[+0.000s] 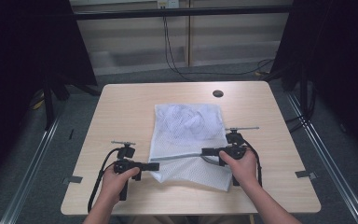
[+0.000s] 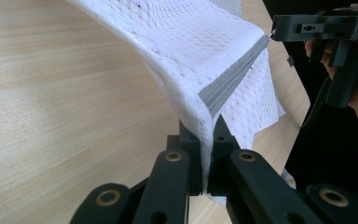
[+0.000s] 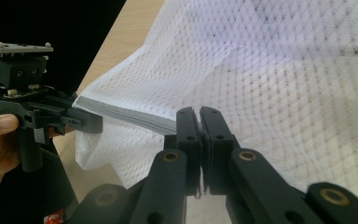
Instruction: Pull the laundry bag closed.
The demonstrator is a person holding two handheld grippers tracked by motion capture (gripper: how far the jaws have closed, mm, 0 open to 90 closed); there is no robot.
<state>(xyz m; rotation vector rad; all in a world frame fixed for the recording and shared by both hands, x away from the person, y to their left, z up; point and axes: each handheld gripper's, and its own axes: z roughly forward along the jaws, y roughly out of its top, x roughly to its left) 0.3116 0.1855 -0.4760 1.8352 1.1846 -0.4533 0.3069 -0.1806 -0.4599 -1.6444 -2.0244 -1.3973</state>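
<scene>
Left gripper (image 1: pixel 154 166): held at about 7 o'clock on the table (image 1: pixel 121 107), jaws pointing toward 3 o'clock. In the left gripper view its jaws are clenched on the near corner of the mesh laundry bag (image 2: pixel 200 51), right at the end of the grey zipper tape (image 2: pixel 233 84).

Right gripper (image 1: pixel 206 151): held at about 5 o'clock, jaws pointing toward 9 o'clock, facing the left one. In the right gripper view its jaws (image 3: pixel 199 135) are pressed together at the zipper line; they appear to be pinching the small metal pull, though the pull itself is too small to make out there. In the left gripper view a glint of metal shows at its tip.

Mesh laundry bag: white, lying flat at the centre of the table, its far end toward 12 o'clock holding bunched pale fabric (image 1: pixel 186 119). The near edge is lifted slightly between the two grippers.

Zipper: runs along the near edge, stretched taut from one gripper to the other.

Cable hole (image 1: pixel 217 93): dark round opening at roughly 1 o'clock, well apart from the bag.

Progress, as judged: both grasps are set and the tape is tensioned. The contents are inside. Whether the run between the grippers is zipped cannot be told; the slide along it looks like the remaining work.
</scene>
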